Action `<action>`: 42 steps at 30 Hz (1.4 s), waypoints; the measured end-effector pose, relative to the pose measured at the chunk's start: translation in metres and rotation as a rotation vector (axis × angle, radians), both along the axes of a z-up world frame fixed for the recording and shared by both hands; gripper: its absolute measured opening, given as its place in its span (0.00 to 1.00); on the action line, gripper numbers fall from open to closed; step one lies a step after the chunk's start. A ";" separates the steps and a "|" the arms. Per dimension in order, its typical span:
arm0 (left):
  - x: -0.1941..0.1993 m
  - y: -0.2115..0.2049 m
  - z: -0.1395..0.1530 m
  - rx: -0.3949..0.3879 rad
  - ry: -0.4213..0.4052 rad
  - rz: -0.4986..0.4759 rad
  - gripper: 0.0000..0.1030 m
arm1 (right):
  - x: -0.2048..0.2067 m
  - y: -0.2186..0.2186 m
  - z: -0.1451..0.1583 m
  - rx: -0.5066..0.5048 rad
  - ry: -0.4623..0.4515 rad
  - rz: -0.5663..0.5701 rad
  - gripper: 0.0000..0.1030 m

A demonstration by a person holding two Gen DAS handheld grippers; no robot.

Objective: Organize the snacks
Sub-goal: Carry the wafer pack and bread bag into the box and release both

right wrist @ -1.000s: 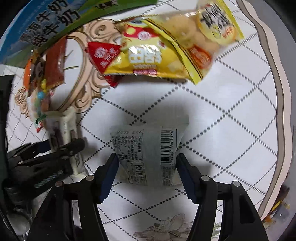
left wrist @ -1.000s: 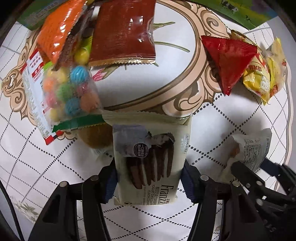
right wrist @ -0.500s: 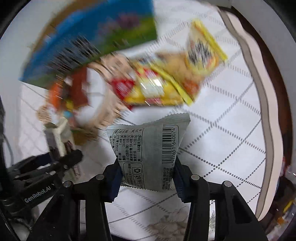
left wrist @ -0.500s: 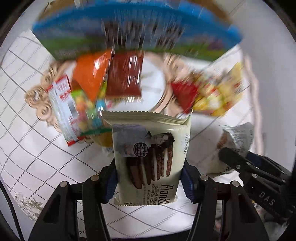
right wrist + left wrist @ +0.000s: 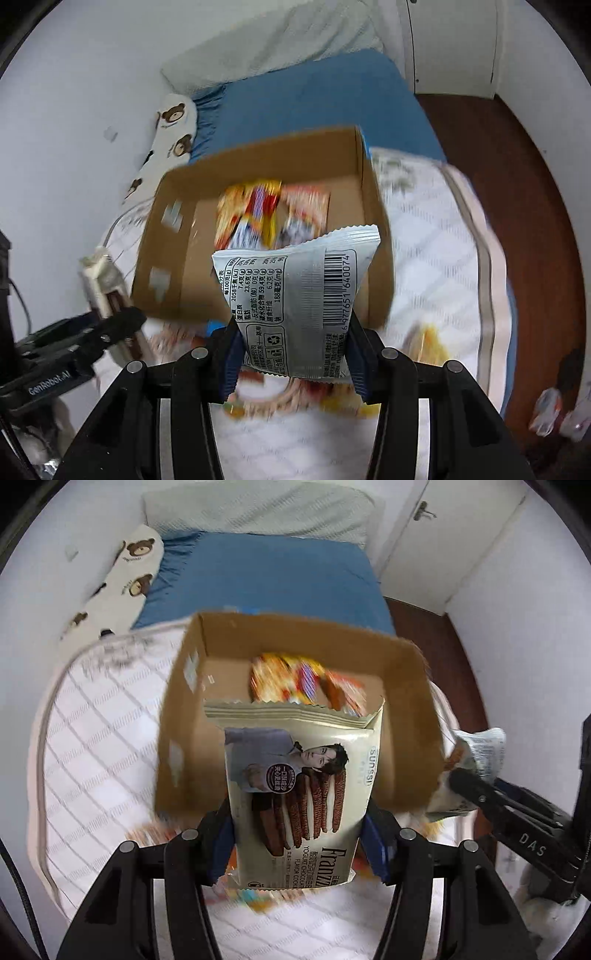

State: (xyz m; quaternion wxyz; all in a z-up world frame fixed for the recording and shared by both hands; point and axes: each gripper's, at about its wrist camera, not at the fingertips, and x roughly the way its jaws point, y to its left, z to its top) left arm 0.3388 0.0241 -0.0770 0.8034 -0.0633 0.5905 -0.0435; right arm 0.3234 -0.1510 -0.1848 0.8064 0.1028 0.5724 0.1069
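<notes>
The left gripper (image 5: 299, 840) has its jaws closed on the lower sides of a cream cookie packet (image 5: 301, 786), held upright. The right gripper (image 5: 291, 354) likewise clamps a grey snack pouch (image 5: 295, 295). Both are raised before an open cardboard box (image 5: 184, 716) already holding snacks (image 5: 306, 683), apparently ready to drop in. A blue bed (image 5: 266, 576) lies beyond.

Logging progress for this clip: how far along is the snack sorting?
Partly done. Some packets already lie in the cardboard box. The left hand-held gripper holds a cookie pack, the right a grey packet. Blurred snacks remain on the cloth.
</notes>
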 end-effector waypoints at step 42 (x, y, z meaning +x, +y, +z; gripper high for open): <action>0.079 0.034 -0.080 0.088 0.023 0.068 0.86 | 0.095 0.045 -0.085 -0.152 0.062 0.005 0.90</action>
